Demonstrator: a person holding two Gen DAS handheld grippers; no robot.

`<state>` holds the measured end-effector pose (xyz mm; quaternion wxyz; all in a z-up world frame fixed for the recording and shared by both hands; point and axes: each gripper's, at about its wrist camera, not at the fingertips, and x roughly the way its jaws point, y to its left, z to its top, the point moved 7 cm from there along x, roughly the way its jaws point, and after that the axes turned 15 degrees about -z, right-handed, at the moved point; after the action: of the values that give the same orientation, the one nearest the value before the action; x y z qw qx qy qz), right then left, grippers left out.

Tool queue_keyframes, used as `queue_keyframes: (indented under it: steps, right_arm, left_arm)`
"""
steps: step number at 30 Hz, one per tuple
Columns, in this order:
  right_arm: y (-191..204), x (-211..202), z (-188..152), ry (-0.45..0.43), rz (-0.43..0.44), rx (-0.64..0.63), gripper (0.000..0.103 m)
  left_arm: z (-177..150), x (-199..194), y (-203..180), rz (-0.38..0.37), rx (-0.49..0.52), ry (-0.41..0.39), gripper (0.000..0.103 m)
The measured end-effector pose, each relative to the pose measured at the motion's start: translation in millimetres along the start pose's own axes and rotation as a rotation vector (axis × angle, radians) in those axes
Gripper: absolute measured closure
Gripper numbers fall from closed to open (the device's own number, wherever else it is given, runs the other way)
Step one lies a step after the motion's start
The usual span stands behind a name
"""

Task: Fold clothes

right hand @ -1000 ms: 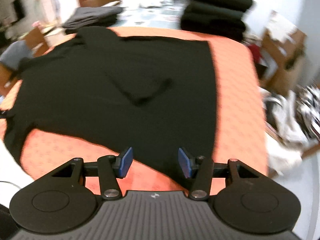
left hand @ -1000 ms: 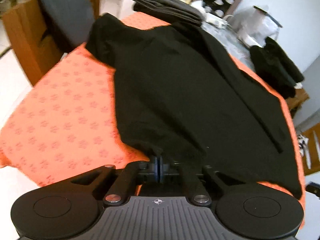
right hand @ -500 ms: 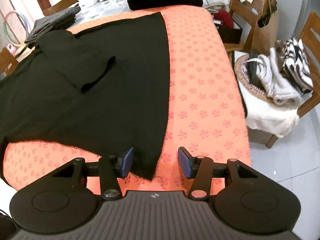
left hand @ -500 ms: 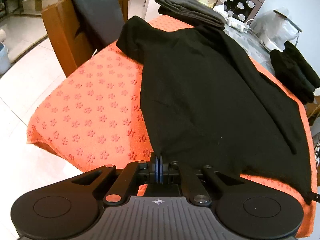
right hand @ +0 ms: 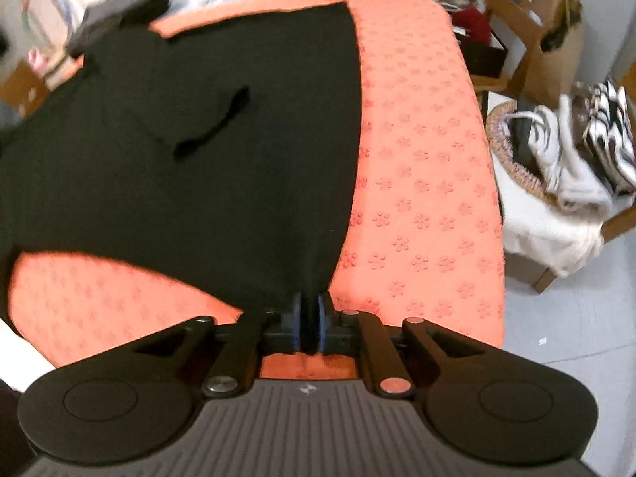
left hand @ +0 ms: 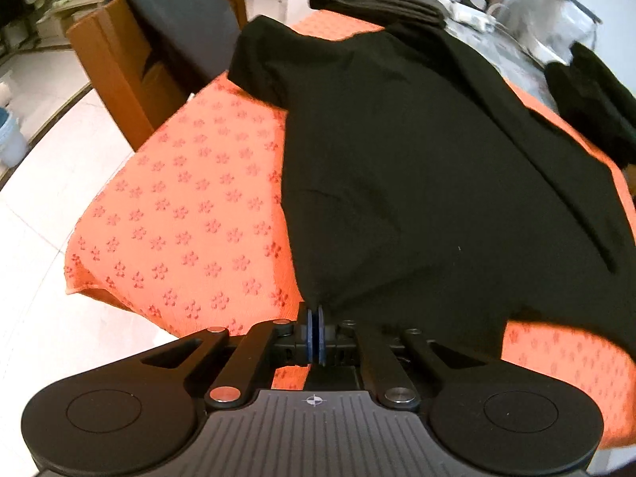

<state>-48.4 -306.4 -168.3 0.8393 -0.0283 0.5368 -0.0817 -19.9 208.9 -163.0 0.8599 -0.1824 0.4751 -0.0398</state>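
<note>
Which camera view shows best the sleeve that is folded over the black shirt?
The right wrist view: the folded sleeve lies fully visible on the black shirt, its cuff clear. In the left wrist view the sleeve is only a long strip at the far side, cuff near the edge.

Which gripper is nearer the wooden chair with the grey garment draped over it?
Left. The left gripper pinches the black shirt's hem corner on the side of the wooden chair; the right gripper pinches the opposite corner.

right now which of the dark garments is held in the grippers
The black shirt spread flat on the orange cloth; both grippers pinch its near hem. The other dark clothes sit folded or draped farther back.
</note>
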Motion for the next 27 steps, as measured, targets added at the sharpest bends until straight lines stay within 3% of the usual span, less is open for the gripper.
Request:
queue_keyframes:
  steps: [1,4,7,15,23,27]
  right_arm:
    - [-1,-3,2,-0.012,-0.024,-0.018,0.073]
    - [-7,-18,17,-0.076,-0.083,-0.063,0.063]
    - [-6,-26,35,-0.12,-0.063,-0.09,0.062]
    - [45,-29,88,-0.2,0.095,-0.188,0.062]
    - [103,-36,144,-0.268,0.257,-0.278,0.062]
    - [151,-43,185,-0.28,0.334,-0.325,0.062]
  left_arm:
    - [-1,-1,0,0.002,0.007,-0.001,0.089]
    - [4,-21,5,0.02,-0.022,-0.075,0.072]
    - [17,-38,5,0.022,-0.052,-0.15,0.07]
    - [83,-53,0,0.052,-0.038,-0.277,0.054]
    - [122,-36,30,0.053,-0.012,-0.269,0.052]
    - [133,-21,49,0.012,-0.008,-0.257,0.052]
